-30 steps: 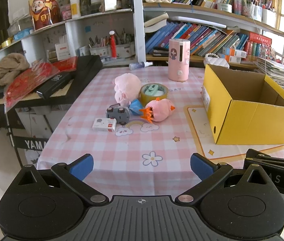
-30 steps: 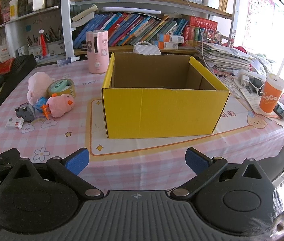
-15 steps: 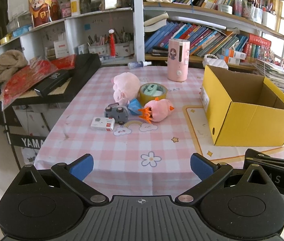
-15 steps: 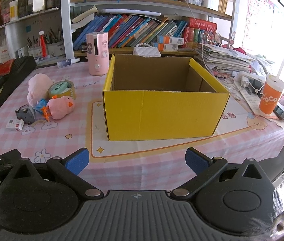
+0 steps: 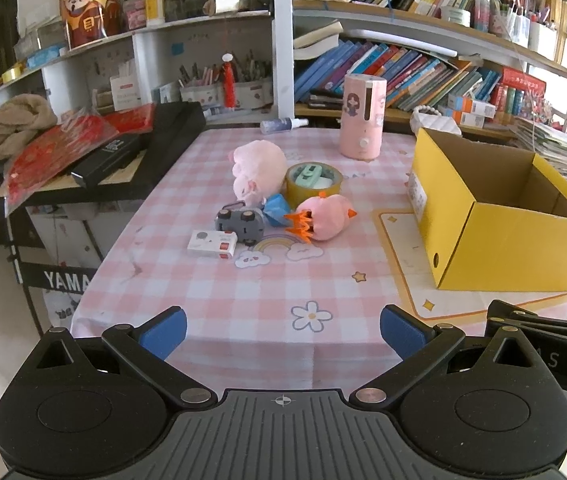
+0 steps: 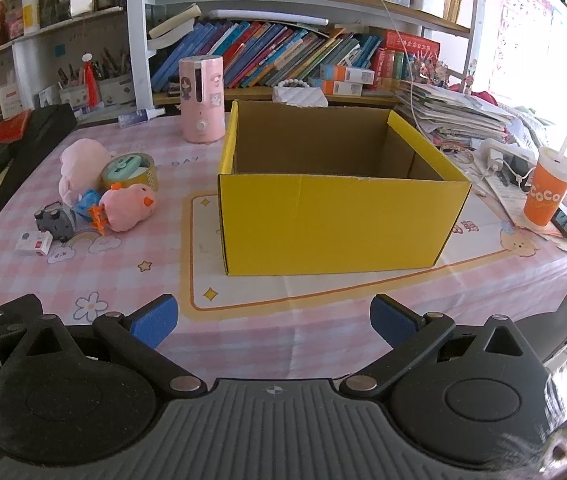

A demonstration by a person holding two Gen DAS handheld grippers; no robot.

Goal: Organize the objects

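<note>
An open yellow cardboard box (image 6: 339, 220) (image 5: 515, 240) stands on the pink checked table and looks empty. Left of it lies a cluster: a pink plush pig (image 5: 257, 172), a tape roll (image 5: 313, 180) with a mint item inside, a pink plush chick (image 5: 329, 216) (image 6: 129, 206), a blue piece (image 5: 277, 208), a grey toy car (image 5: 241, 222) and a white and red card box (image 5: 213, 244). My left gripper (image 5: 283, 328) is open and empty at the table's near edge. My right gripper (image 6: 273, 318) is open and empty, in front of the box.
A pink humidifier (image 5: 363, 116) and a spray bottle (image 5: 283, 124) stand at the table's back. An orange drink cup (image 6: 547, 192), a phone and papers lie to the right of the box. A black keyboard (image 5: 123, 160) sits off the left edge. Bookshelves stand behind.
Both grippers have drifted slightly towards the table; the objects look a little nearer. Nothing on the table has moved.
</note>
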